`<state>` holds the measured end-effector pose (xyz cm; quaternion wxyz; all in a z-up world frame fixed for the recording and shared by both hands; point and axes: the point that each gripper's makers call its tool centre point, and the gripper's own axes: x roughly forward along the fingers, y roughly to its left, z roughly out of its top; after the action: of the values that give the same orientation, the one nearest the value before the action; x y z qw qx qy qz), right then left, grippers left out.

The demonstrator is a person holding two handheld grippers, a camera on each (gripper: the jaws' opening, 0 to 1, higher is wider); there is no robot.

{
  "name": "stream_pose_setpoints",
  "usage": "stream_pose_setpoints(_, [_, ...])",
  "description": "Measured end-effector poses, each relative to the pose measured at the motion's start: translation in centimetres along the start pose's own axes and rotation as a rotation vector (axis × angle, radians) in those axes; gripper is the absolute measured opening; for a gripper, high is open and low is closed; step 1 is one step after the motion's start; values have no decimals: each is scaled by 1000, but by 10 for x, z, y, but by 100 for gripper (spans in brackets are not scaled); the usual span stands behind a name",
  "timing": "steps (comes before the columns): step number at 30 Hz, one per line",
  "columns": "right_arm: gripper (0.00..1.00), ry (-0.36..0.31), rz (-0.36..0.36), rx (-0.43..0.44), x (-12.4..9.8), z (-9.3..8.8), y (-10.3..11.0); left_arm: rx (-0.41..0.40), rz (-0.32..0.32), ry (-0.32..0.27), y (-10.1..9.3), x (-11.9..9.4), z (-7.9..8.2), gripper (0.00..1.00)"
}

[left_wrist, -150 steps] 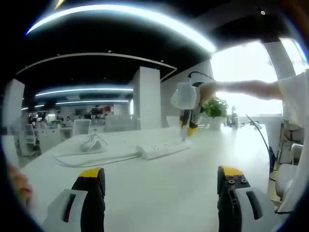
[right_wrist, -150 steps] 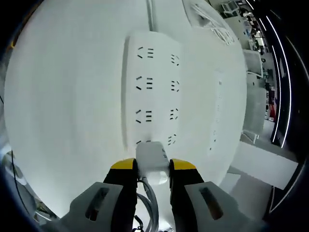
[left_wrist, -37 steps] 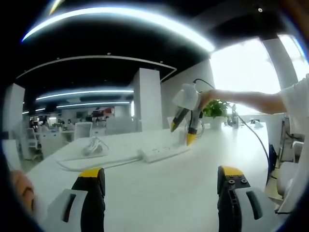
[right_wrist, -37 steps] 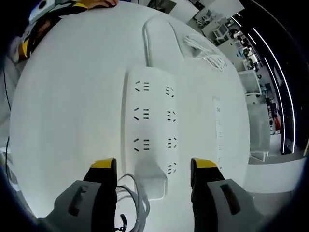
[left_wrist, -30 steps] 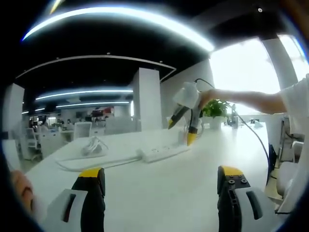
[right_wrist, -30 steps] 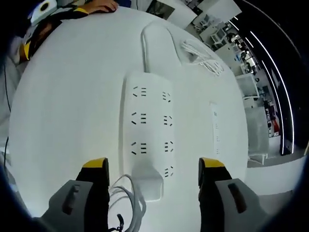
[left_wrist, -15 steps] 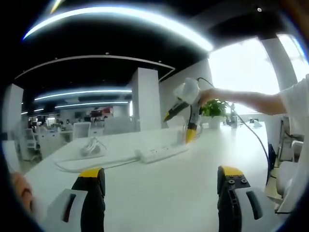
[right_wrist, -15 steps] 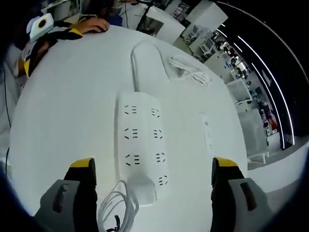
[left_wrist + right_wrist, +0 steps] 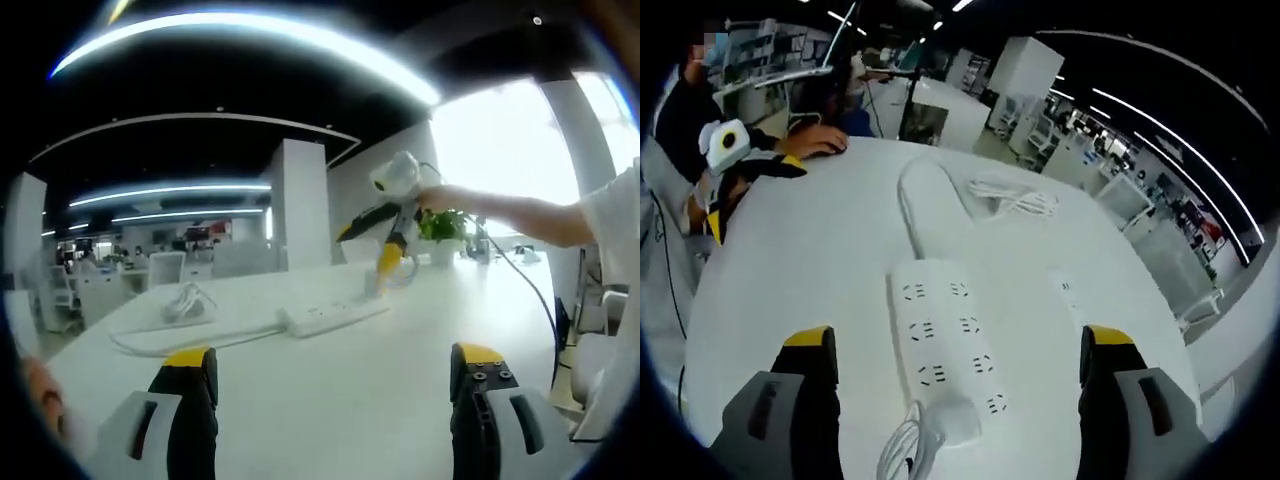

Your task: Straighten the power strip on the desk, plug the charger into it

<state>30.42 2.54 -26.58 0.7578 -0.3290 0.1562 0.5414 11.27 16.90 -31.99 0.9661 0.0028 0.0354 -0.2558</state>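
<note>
In the right gripper view, the right hand-held gripper [image 9: 952, 385] hangs above the white tabletop [image 9: 800, 270] with its yellow-tipped jaws spread wide and nothing between them. Below it the white power strip [image 9: 945, 350] lies flat, running away from the camera, with two rows of sockets facing up. The white charger [image 9: 958, 428] sits plugged into the strip's near end, and its thin white cable [image 9: 898, 445] loops off beside it toward the bottom of the view. The strip's own thick white cord [image 9: 930, 205] curves away from the far end, and a loose bundle of white cable [image 9: 1012, 200] lies on the tabletop beyond. At the left edge of this view the left hand-held gripper [image 9: 715, 195] hovers near the tabletop's edge. In the left gripper view, the left hand-held gripper [image 9: 330, 375] also has its jaws wide apart and empty, low over the tabletop [image 9: 330, 400]. Farther on lies the power strip [image 9: 325, 316], with the right hand-held gripper [image 9: 372, 245] raised above its far end, held by a person's hand [image 9: 432, 200]. A potted plant [image 9: 445, 235] stands by the bright window.
</note>
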Motion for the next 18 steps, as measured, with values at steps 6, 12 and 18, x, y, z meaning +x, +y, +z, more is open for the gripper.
stream_pose_setpoints(6, [100, -89, -46, 38, -14, 16, -7, 0, -1, -1, 0, 0, 0, 99])
stream_pose_setpoints(12, [100, -218, -120, 111, -33, 37, -19, -2, -4, -1, -1, 0, -1, 99])
stream_pose_setpoints(18, [100, -298, -160, 173, -50, 47, -26, -4, -4, 0, 0, 0, -2, 99])
